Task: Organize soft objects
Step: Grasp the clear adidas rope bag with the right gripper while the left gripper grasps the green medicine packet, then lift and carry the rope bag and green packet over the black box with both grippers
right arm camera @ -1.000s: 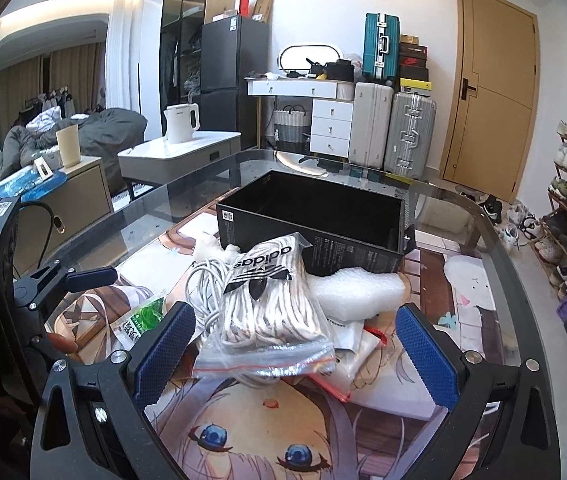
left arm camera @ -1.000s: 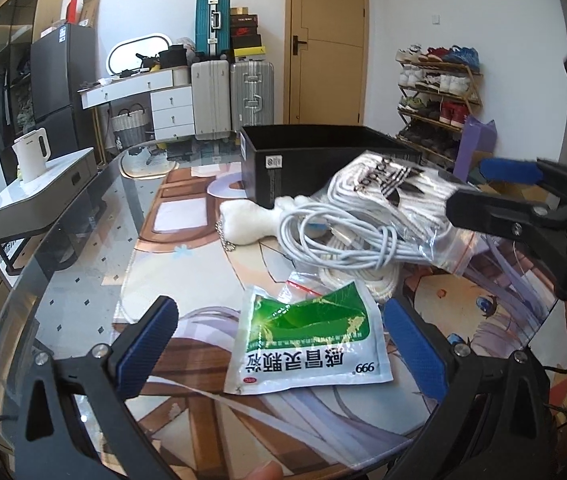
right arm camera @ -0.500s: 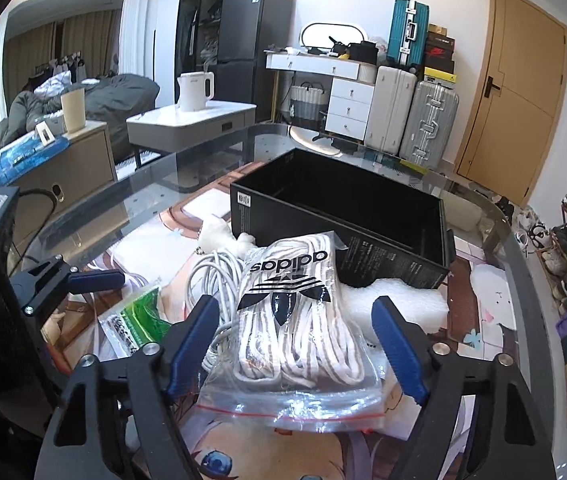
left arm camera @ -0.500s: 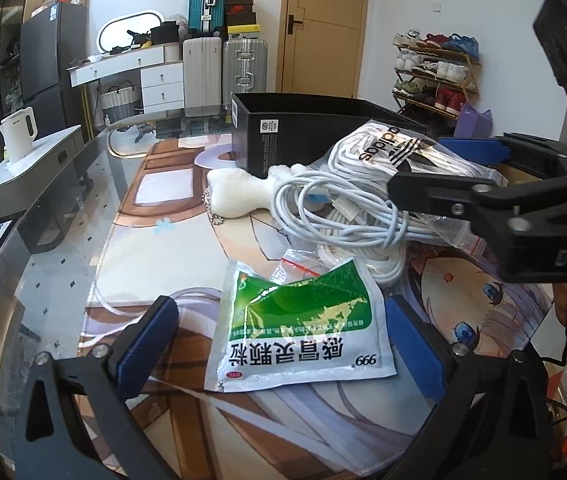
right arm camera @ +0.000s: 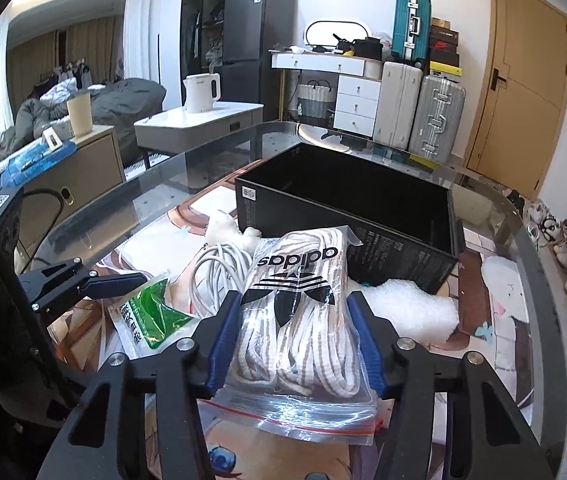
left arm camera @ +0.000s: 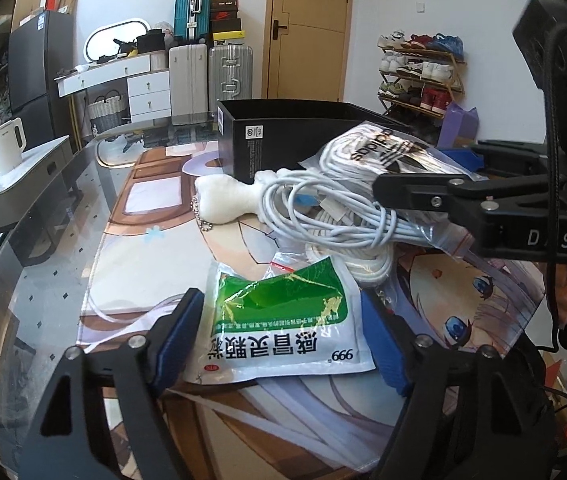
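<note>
Laces bag (right arm camera: 299, 320), clear, striped cords: right gripper (right arm camera: 297, 344) closing on it; left gripper (left arm camera: 279, 340) closing astride green sachet (left arm camera: 283, 320).

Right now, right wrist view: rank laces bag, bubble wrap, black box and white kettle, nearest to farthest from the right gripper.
1. laces bag: between the right gripper's closing jaws.
2. bubble wrap: just beyond, to the right.
3. black box: behind the bag, open top.
4. white kettle: far left, on a side cabinet off the table.
</note>
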The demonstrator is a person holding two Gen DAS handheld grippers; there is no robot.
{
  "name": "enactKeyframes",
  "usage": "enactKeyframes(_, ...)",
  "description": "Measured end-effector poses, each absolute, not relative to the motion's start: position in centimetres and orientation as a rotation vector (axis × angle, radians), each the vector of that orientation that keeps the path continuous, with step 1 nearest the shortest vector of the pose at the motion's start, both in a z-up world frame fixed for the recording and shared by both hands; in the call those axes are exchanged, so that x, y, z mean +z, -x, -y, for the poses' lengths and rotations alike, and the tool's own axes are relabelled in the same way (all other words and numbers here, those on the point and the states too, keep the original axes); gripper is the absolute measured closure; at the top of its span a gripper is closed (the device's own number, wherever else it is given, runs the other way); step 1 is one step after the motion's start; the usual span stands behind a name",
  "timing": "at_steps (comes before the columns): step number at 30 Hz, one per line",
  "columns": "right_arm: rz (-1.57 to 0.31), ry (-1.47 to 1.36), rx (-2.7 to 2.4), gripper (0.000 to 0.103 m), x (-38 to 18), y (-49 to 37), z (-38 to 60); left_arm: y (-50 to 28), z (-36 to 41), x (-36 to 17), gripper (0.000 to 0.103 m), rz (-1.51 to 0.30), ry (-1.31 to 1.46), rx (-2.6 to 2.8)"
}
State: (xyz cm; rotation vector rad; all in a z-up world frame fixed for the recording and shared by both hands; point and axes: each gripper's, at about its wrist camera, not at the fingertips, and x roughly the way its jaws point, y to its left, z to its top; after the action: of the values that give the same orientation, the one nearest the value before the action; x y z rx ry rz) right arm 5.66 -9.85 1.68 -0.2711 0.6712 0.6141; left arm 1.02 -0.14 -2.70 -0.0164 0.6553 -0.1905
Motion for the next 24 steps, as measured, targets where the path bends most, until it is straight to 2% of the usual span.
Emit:
enactKeyframes(7, -0.641, 0.21, 0.619, 0.052, 2.3, -5.0, 11.1, -0.9, -0.1, -2.3, 0.036, -0.654, 0.049, -0.19)
enactKeyframes(24, -0.562, 0.136, 0.586, 0.052, 4.7, -3.6, 14.4, -0.7, -1.5, 0.2, 0.039, -0.592, 0.072, -0.162)
